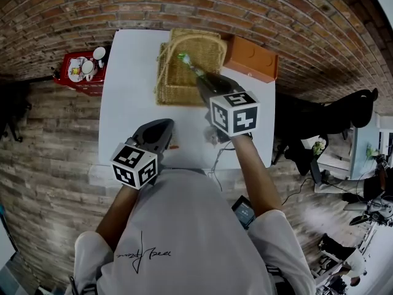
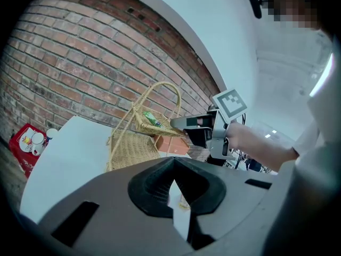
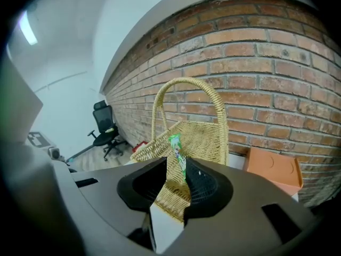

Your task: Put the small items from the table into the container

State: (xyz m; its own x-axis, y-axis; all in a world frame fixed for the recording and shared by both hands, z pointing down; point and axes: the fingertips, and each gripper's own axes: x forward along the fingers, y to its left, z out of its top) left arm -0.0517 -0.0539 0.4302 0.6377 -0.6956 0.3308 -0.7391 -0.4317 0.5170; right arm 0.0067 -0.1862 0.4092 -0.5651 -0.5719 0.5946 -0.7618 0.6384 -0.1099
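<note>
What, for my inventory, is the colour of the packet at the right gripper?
Green packet, best in right gripper view.

Orange box point(image 1: 252, 59) sits at the far right corner of the desk point(image 1: 129, 103), by the brick wall point(image 1: 258, 5). Red tray point(image 1: 78, 74) bearing white cups point(image 1: 88, 67) stands beyond the desk's left edge. Black office chair point(image 3: 106, 128) stands well apart.

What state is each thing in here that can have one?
Left gripper: shut, empty.
Right gripper: jaws apart, green packet between them.
Green packet: upright, above the wicker basket.
Wicker basket: on the table, handle raised.
Cups: upright on the red tray.
</note>
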